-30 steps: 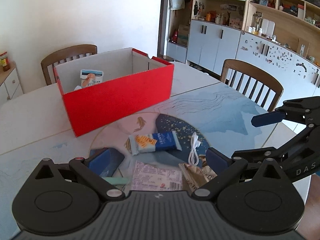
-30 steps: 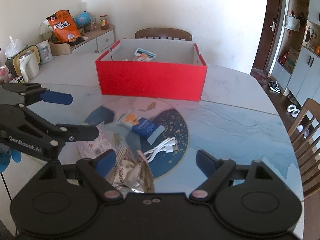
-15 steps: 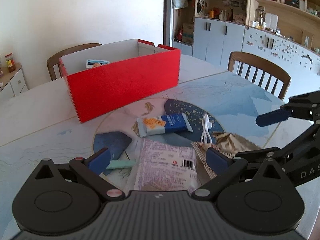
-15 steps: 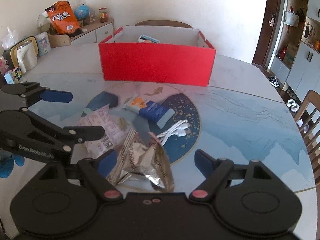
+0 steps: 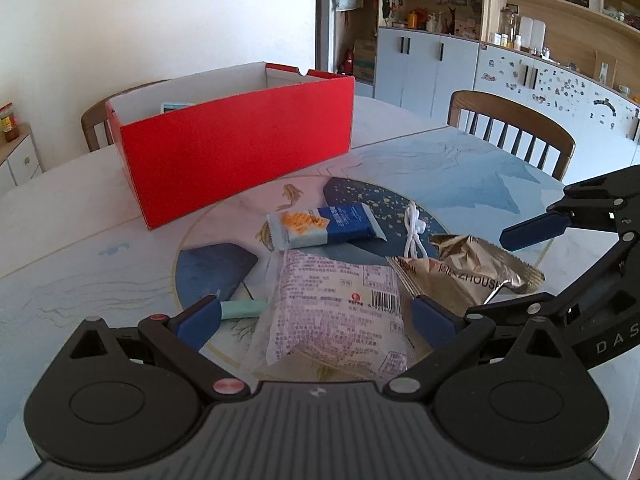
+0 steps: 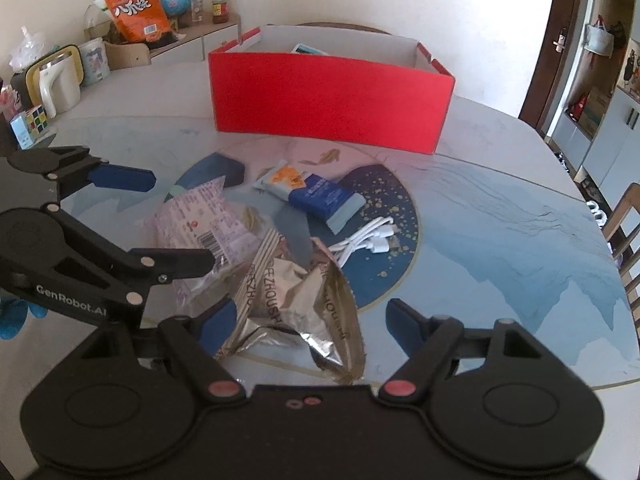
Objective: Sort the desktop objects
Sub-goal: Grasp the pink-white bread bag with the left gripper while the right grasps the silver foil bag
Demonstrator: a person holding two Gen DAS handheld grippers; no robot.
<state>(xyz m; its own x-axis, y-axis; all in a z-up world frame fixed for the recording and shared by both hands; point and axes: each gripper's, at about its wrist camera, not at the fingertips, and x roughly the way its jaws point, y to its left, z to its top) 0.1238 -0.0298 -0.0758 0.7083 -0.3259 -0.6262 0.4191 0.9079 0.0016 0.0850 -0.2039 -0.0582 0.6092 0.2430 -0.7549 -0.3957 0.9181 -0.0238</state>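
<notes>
Crumpled, the gold foil packet (image 6: 292, 300) — brown-lettered — lies torn open.

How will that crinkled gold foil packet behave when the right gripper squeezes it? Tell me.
The gold foil packet is creased and partly flattened, so it will probably crumple rather than resist. Its glossy film may slip between the pads. The right gripper is closing around it, not yet pressing; it looks light and should lift easily.
</notes>
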